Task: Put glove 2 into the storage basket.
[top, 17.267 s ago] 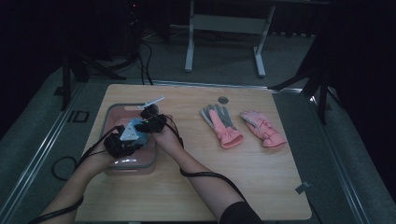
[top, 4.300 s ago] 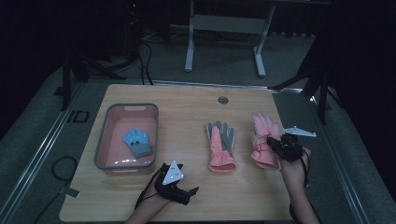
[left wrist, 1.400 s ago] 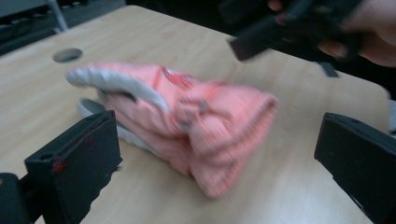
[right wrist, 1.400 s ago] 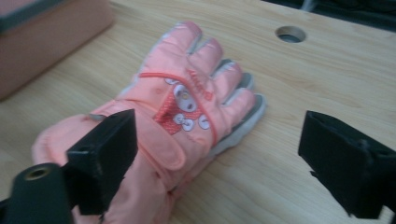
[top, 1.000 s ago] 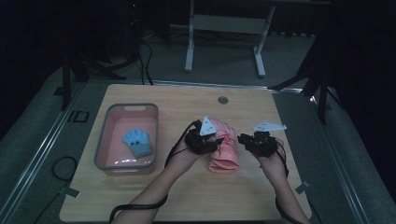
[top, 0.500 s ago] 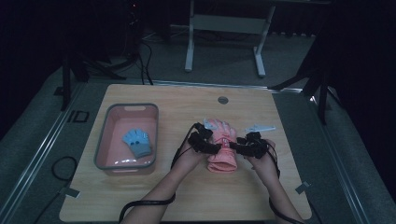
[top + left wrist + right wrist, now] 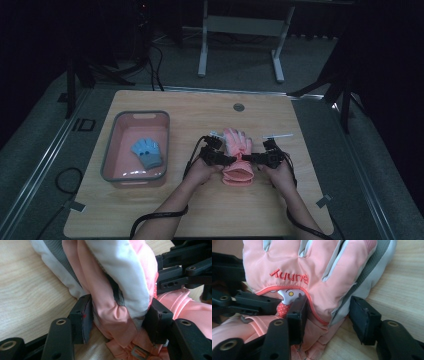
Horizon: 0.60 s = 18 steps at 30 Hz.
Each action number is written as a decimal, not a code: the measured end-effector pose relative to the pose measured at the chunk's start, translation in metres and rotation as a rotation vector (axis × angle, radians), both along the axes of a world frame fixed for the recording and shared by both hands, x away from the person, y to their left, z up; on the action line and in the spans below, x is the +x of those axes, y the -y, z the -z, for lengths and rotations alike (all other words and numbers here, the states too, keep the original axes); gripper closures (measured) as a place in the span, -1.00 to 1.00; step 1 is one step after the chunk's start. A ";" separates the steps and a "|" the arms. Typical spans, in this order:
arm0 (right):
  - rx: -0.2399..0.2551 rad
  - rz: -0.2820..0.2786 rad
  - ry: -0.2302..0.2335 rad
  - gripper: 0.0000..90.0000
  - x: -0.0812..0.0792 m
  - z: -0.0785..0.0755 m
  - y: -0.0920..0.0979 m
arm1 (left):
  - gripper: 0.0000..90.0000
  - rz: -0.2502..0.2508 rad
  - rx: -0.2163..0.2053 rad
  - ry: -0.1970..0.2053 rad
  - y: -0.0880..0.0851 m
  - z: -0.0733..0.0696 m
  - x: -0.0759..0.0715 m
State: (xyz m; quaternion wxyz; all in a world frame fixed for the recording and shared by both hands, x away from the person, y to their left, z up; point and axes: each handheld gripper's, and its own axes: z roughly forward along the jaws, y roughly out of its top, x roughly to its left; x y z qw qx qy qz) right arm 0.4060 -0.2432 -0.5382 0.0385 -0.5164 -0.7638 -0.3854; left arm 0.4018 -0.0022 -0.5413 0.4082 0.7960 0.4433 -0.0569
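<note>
Left gripper [image 7: 120, 322]: we see its jaws pinching a thick fold of the pink gloves [image 7: 238, 156] near the wrist; fabric bulges between the pads, so we judge the grip firm.

Right gripper [image 7: 327, 317]: jaws straddle the opposite edge of the same bundle. One pad touches the pink cloth below the embroidered word; the other sits just beside the grey-white edge with a sliver of gap. We read it as closing, not yet clamped.

Why from both sides: the bundle is soft and stacked. A hold at each edge of the wrist should keep the two layers together when lifted; one grip alone would likely let the lower glove slide out.

Pink gloves, position: middle of the wooden table [image 7: 200, 210], fingers pointing away from the person, cuffs toward the hands, lying between the two grippers.

Pink bin [image 7: 116, 146]: well apart, at the left of the table; a blue glove [image 7: 148, 153] lies inside on its floor. We take the bin as the likely destination.

Risk: padded cloth compresses; the grip may slip during the carry.

Table hole [image 7: 238, 107]: beyond the gloves, unused.
</note>
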 end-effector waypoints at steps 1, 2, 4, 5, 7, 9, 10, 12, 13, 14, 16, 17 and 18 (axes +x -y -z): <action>0.008 -0.004 -0.005 0.17 0.000 0.000 0.001 | 0.06 0.000 -0.004 -0.003 0.000 0.000 0.000; 0.011 -0.007 -0.003 0.19 0.000 0.001 0.000 | 0.07 0.001 -0.009 -0.011 0.000 0.000 0.001; 0.016 -0.002 -0.013 0.26 0.000 0.001 0.000 | 0.14 0.007 -0.013 -0.011 0.000 0.001 0.001; 0.025 -0.007 -0.020 0.34 0.000 0.001 0.000 | 0.14 0.011 -0.016 -0.010 0.000 0.001 0.002; 0.012 -0.018 -0.004 0.58 -0.001 0.000 -0.003 | 0.28 0.015 -0.017 -0.002 0.000 0.000 0.002; -0.017 -0.020 0.020 0.68 -0.002 -0.002 -0.006 | 0.44 0.016 -0.014 0.011 0.001 -0.001 0.001; -0.033 -0.020 0.036 0.71 -0.004 -0.003 -0.007 | 0.49 0.020 -0.006 0.018 0.002 -0.002 0.000; -0.035 -0.007 0.051 0.71 -0.006 -0.003 -0.008 | 0.52 0.022 0.006 0.020 0.003 -0.004 0.000; -0.028 -0.004 0.049 0.72 -0.006 -0.003 -0.007 | 0.54 0.027 0.018 0.030 0.004 -0.005 -0.001; -0.033 -0.007 0.057 0.73 -0.007 -0.003 -0.007 | 0.55 0.025 0.025 0.037 0.004 -0.006 -0.002; -0.051 -0.002 0.075 0.73 -0.009 -0.004 -0.009 | 0.56 0.023 0.032 0.040 0.005 -0.006 -0.003; -0.061 -0.006 0.085 0.74 -0.009 -0.005 -0.010 | 0.56 0.026 0.036 0.045 0.005 -0.007 -0.003; -0.080 -0.004 0.110 0.75 -0.012 -0.005 -0.012 | 0.57 0.026 0.035 0.045 0.005 -0.006 -0.003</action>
